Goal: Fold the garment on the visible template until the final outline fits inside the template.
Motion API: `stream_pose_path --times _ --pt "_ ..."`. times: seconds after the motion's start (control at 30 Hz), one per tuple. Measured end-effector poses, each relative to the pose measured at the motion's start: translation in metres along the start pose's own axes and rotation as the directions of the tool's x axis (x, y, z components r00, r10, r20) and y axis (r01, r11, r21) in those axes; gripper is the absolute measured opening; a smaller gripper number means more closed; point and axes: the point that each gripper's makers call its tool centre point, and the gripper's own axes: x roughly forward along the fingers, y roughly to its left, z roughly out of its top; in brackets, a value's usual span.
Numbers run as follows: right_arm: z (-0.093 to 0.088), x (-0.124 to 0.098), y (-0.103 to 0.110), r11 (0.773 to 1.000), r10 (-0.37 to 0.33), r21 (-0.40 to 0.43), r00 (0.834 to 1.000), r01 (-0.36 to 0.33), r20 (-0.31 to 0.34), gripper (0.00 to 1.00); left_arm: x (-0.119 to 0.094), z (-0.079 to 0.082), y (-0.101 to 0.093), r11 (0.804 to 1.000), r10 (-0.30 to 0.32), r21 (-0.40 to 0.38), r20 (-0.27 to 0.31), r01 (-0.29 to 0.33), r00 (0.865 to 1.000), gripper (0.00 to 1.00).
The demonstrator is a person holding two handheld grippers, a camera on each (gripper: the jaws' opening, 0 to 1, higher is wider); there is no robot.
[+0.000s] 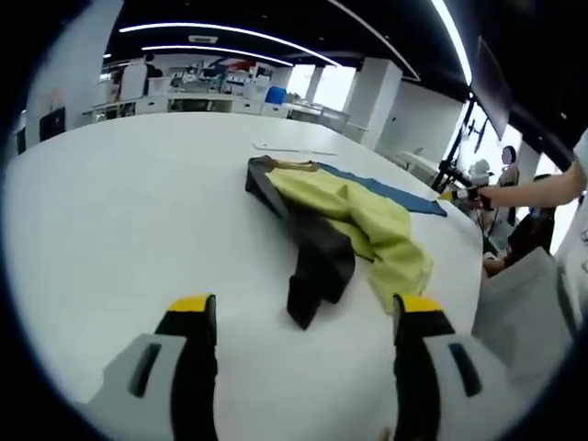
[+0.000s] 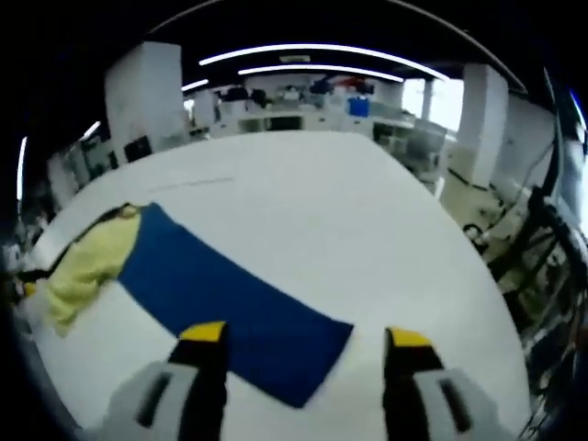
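Note:
A yellow-green and black garment (image 1: pixel 354 220) lies crumpled on the white table (image 1: pixel 119 211), one black part stretching toward my left gripper (image 1: pixel 306 305). That gripper is open, hovering just short of the black end with nothing between its jaws. Beyond the garment lies the flat blue template (image 1: pixel 404 196), partly covered by it. In the right gripper view the blue template (image 2: pixel 230 303) runs diagonally, with the garment (image 2: pixel 87 262) bunched on its far left end. My right gripper (image 2: pixel 306 335) is open above the template's near corner, holding nothing.
A person's outstretched arm (image 1: pixel 542 188) reaches in over the table's right edge. A person sits past that edge (image 1: pixel 528 234). A thin pale strip (image 1: pixel 294 149) lies on the table beyond the garment. Desks and pillars stand in the background.

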Motion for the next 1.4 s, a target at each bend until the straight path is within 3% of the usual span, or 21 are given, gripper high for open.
stream_pose_path --times 0.13,0.27,0.4,0.47,0.6,0.7,1.0,1.4 --pt "0.002 -0.005 0.023 0.996 0.057 -0.063 0.998 -0.056 0.014 0.99 -0.001 0.000 -0.001 1.000 -0.004 0.005 0.001 0.004 1.000 0.75" --pt "0.008 -0.014 0.049 0.989 0.113 -0.104 0.993 -0.109 0.035 0.99 -0.002 0.000 -0.002 1.000 -0.008 0.009 0.004 0.008 1.000 0.75" --pt "0.012 -0.016 0.057 0.981 0.151 -0.129 0.987 -0.144 0.047 0.99 -0.003 0.001 -0.004 1.000 -0.012 0.019 0.005 0.012 1.000 0.74" --pt "0.013 -0.028 0.076 0.977 0.168 -0.142 0.984 -0.158 0.062 0.99 -0.003 0.001 -0.005 1.000 -0.016 0.022 0.005 0.016 1.000 0.72" --pt "0.023 -0.035 0.082 0.972 0.194 -0.152 0.977 -0.180 0.085 0.99 -0.002 0.000 -0.008 0.999 -0.026 0.039 -0.007 0.026 1.000 0.70" --pt "0.024 -0.041 0.103 0.966 0.213 -0.171 0.972 -0.194 0.101 0.99 -0.001 -0.001 -0.011 0.999 -0.036 0.027 -0.007 0.036 0.999 0.63" --pt "0.025 -0.055 0.135 0.947 0.275 -0.207 0.954 -0.247 0.119 0.99 0.007 -0.010 -0.006 1.000 -0.025 -0.007 -0.033 0.024 0.999 0.48" --pt "0.017 -0.063 0.144 0.942 0.299 -0.195 0.946 -0.272 0.123 0.99 0.016 -0.021 0.007 0.998 0.049 -0.031 -0.068 -0.051 0.997 0.30"
